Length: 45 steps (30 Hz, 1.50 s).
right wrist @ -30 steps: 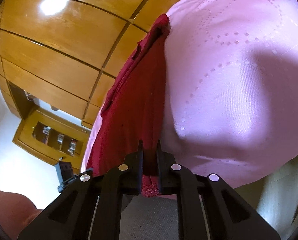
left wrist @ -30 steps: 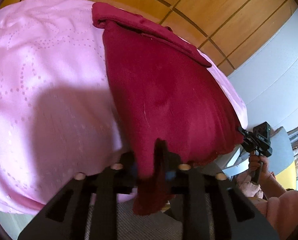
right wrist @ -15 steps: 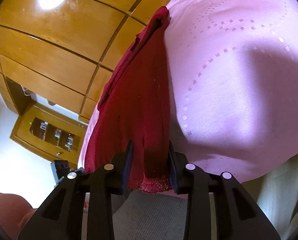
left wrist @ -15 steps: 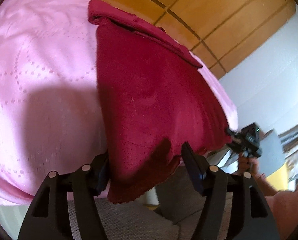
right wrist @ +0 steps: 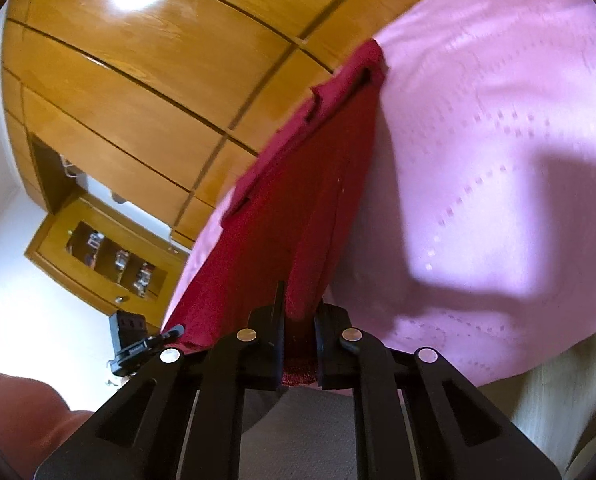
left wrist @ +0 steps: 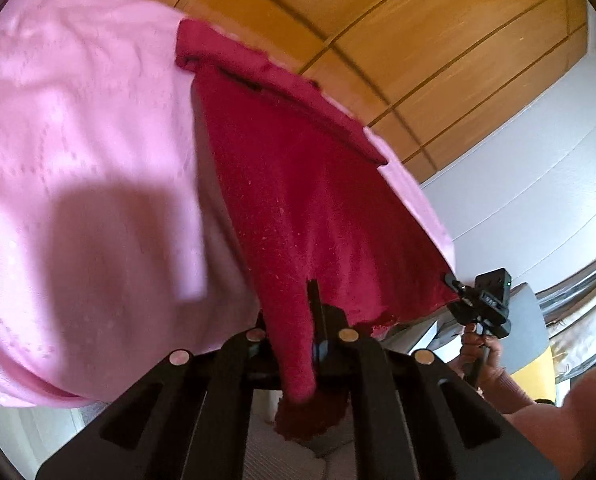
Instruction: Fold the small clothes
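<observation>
A dark red garment (left wrist: 298, 184) lies spread on a pink patterned cover (left wrist: 78, 140), its collar end far from me and its near hem raised off the cover. My left gripper (left wrist: 294, 320) is shut on the hem's left corner, and a bunch of red cloth hangs below its jaws. In the right wrist view my right gripper (right wrist: 300, 320) has its jaws closing on the other hem corner of the garment (right wrist: 298, 208), with the pads pressing the cloth. Each view shows the other gripper at the hem: the right gripper (left wrist: 454, 284) and the left gripper (right wrist: 174, 330).
A wooden panelled wall (left wrist: 378, 20) rises behind the pink cover (right wrist: 498, 120). A wooden cabinet (right wrist: 110, 256) with small items hangs on the white wall at left. A person's hand (left wrist: 478, 344) and pink sleeve hold the right gripper before a grey chair back (left wrist: 530, 320).
Both grippers stood wider half a second ago with the hem between the jaws; both have since closed on it. The near hem has been lifted slightly off the cover.
</observation>
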### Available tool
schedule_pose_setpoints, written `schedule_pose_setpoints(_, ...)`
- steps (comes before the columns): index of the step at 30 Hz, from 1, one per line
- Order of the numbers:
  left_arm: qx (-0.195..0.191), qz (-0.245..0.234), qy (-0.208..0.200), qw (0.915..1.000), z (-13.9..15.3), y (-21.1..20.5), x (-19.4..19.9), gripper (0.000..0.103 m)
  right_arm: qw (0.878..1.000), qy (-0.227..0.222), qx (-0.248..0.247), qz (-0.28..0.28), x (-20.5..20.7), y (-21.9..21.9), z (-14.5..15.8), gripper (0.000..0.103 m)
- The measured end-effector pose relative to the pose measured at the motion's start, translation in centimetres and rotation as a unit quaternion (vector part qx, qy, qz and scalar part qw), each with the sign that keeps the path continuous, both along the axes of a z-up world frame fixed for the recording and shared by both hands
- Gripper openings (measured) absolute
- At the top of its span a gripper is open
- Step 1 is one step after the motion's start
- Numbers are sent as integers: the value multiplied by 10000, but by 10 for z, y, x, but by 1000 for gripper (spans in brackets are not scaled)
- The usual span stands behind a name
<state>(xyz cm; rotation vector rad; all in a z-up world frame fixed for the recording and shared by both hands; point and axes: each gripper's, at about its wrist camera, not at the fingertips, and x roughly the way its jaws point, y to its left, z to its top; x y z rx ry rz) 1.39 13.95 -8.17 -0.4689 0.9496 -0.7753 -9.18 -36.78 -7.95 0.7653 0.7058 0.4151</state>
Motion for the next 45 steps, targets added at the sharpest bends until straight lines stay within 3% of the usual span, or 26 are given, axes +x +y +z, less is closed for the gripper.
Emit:
schedule_pose_setpoints(4,-109,-140,-210,9996,18,0,-11,5,9998,-151,-16,124,-8,3,8,10)
schedule_pose_setpoints(12,-328,-459,-257,9981,49,5,-42,5,9935,-688,902,-22,-60,-8,20,10)
schedule_pose_setpoints(17,-1013,-564,-149,9931,68,29,-68,5,9868,-920,1325,-100,-104,-13,34,10)
schedule_pose_setpoints(21,-1452,-350,-45,9888,70,41,-54,5,9799,-1100,1647,-217,-101,-22,39,10)
schedule_pose_setpoints(29,-1499,-60,-288,9883,85,37,22,6,9714,-1392,1896,-334,10,-30,66,10)
schedule_pose_setpoints(37,-1049,501,119,9931,61,24,136,6,9783,-559,1867,-708,130,-41,47,10)
schedule_pose_setpoints(45,-1011,807,577,9899,31,8,204,6,9830,79,1547,-982,199,-49,18,10)
